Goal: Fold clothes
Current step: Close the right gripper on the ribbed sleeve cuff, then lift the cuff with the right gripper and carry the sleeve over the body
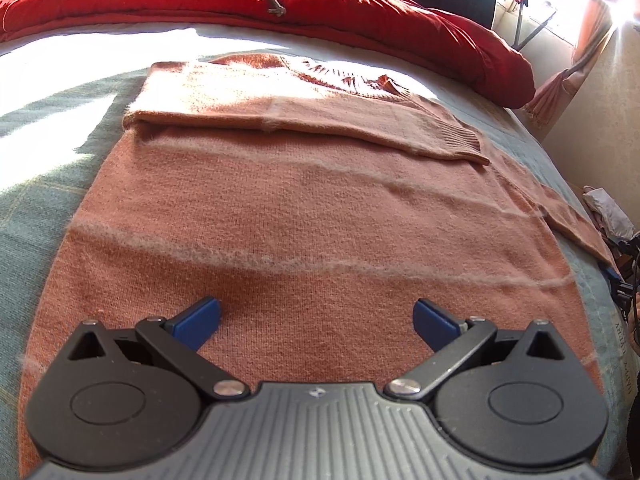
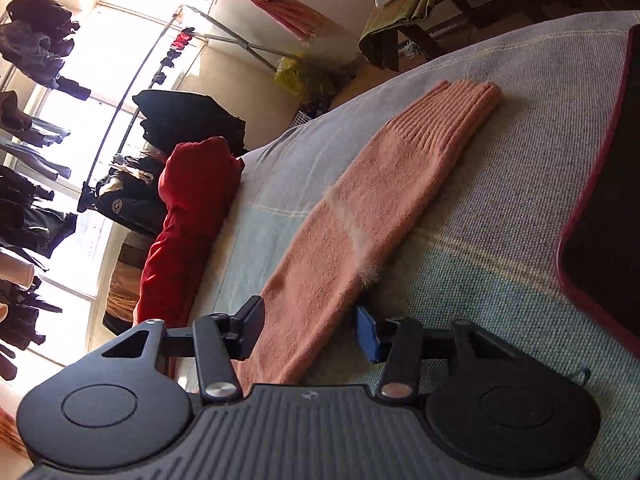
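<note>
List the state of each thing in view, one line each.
Sweater: spread flat on the bed, one sleeve folded across the chest.
Other sleeve: stretched out straight on the bed cover.
Left tool: open, above the sweater body.
Right tool: open, fingers either side of the outstretched sleeve.
Red duvet: bunched along the bed's far edge.

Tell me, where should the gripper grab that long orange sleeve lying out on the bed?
Probably near the ribbed cuff of the sleeve, pinching across its narrow width. The sleeve lies flat and straight on the bedcover, so a finger can meet each long edge. The right gripper is open with its fingers on either side of the sleeve already, and could slide forward along it towards the cuff.
</note>
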Demonstrator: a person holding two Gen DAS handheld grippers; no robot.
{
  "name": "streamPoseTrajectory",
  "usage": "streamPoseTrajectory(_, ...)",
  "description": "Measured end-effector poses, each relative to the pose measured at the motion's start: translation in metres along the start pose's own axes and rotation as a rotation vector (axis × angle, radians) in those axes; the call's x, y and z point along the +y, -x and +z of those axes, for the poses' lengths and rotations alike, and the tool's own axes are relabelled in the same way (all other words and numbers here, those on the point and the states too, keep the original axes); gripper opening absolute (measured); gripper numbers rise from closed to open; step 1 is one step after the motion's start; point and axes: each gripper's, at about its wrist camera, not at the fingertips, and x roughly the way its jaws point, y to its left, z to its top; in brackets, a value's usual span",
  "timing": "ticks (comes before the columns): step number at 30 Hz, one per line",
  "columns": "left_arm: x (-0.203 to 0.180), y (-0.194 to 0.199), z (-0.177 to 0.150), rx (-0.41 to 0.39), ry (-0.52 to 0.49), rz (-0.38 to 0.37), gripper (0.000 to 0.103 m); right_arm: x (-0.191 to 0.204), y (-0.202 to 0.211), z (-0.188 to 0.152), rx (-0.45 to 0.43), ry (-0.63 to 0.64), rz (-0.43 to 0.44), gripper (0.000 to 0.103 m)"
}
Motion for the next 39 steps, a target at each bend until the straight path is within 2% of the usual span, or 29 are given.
streamPoseTrajectory(6, -0.002, -0.003, 0.003, 0.001, 0.013, 0.012, 0.102, -0.007, -0.016, 0.013, -0.029, -0.037, 0.019, 0.052)
streamPoseTrajectory(13, -0.005, -0.007, 0.006, 0.005, 0.001, 0.027, 0.102, -0.002, -0.035, 0.024, -0.031, 0.011, 0.011, 0.051)
streamPoseTrajectory(15, -0.005, -0.008, 0.006, 0.005, 0.001, 0.027, 0.102, -0.003, -0.039, 0.028, -0.035, 0.009, 0.011, 0.048)
streamPoseTrajectory(18, -0.004, -0.008, 0.006, 0.003, 0.002, 0.025, 0.102, -0.007, -0.044, 0.031, -0.046, 0.012, -0.006, 0.034)
streamPoseTrajectory(20, -0.004, -0.009, 0.006, 0.003, 0.001, 0.023, 0.102, -0.012, -0.045, 0.03, -0.051, 0.017, -0.037, 0.009)
streamPoseTrajectory(22, -0.004, -0.009, 0.006, 0.002, -0.002, 0.022, 0.102, -0.016, -0.045, 0.03, -0.052, 0.006, -0.027, 0.008)
streamPoseTrajectory(33, -0.008, -0.006, 0.003, -0.003, -0.032, 0.03, 0.102, 0.012, -0.054, 0.026, -0.025, 0.156, -0.186, 0.005)
streamPoseTrajectory(39, -0.012, 0.003, 0.002, -0.035, -0.027, -0.027, 0.102, 0.03, -0.047, 0.021, -0.035, 0.179, -0.227, 0.008)
